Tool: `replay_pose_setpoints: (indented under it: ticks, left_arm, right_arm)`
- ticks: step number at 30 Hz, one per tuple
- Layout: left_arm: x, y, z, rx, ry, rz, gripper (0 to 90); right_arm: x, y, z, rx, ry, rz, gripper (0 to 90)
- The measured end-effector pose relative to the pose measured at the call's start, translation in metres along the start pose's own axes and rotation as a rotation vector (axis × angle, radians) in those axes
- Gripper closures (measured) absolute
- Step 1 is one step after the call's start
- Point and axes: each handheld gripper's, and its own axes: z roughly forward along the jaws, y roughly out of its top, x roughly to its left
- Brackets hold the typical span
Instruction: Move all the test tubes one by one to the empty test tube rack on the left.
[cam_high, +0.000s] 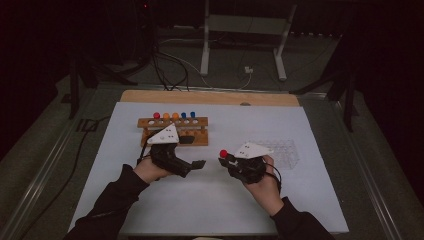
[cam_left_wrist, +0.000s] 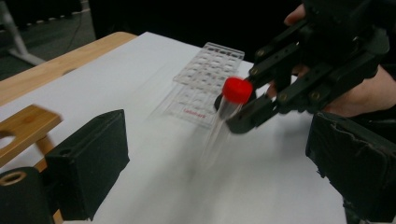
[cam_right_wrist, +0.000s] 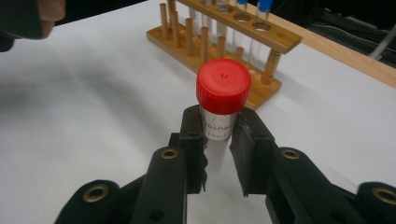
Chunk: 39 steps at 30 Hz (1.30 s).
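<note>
right gripper (cam_right_wrist: 217, 154) — clamped on red-capped tube (cam_right_wrist: 223, 93), right of centre, lower end blurred | left gripper (cam_left_wrist: 210, 154) — jaws apart, holding nothing | wooden rack (cam_high: 173, 131) far left, partly hidden | clear tray (cam_high: 282, 151) faint

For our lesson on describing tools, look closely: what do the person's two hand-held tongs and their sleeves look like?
Both tongs, the left tongs and the right tongs, are black jointed linkages with brass-coloured pivot rings and blocky black pads. Each carries a pale grey three-cornered plate with small dark holes on top. A thin black cable loops by the right one. The sleeves are long and dark.
</note>
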Motion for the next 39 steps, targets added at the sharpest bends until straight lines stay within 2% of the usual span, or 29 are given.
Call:
replay_pose_setpoints:
  ticks: [7, 12, 20, 30, 36, 39]
  left_arm:
    - [-0.003, 0.005, 0.011, -0.013, -0.048, 0.012, 21.2]
    - [-0.006, 0.007, 0.021, 0.000, -0.048, 0.033, 33.1]
    - [-0.005, 0.007, 0.030, 0.005, -0.054, 0.031, 49.9]
    - [-0.005, 0.004, 0.040, 0.030, -0.059, 0.039, 59.4]
    - [-0.005, 0.003, 0.043, 0.047, -0.086, 0.046, 67.3]
    - [-0.006, 0.004, 0.044, 0.045, -0.082, 0.050, 69.8]
  right_arm:
    - [0.006, 0.000, 0.004, 0.009, 0.022, -0.016, 74.5]
    - [0.008, 0.001, 0.006, 0.010, 0.029, -0.017, 74.5]
    - [0.009, 0.000, 0.007, 0.014, 0.039, -0.013, 74.6]
    - [0.010, 0.001, 0.007, 0.012, 0.038, -0.017, 74.5]
    - [0.010, 0.001, 0.007, 0.010, 0.036, -0.017, 74.5]
    - [0.010, 0.001, 0.007, 0.009, 0.034, -0.015, 74.5]
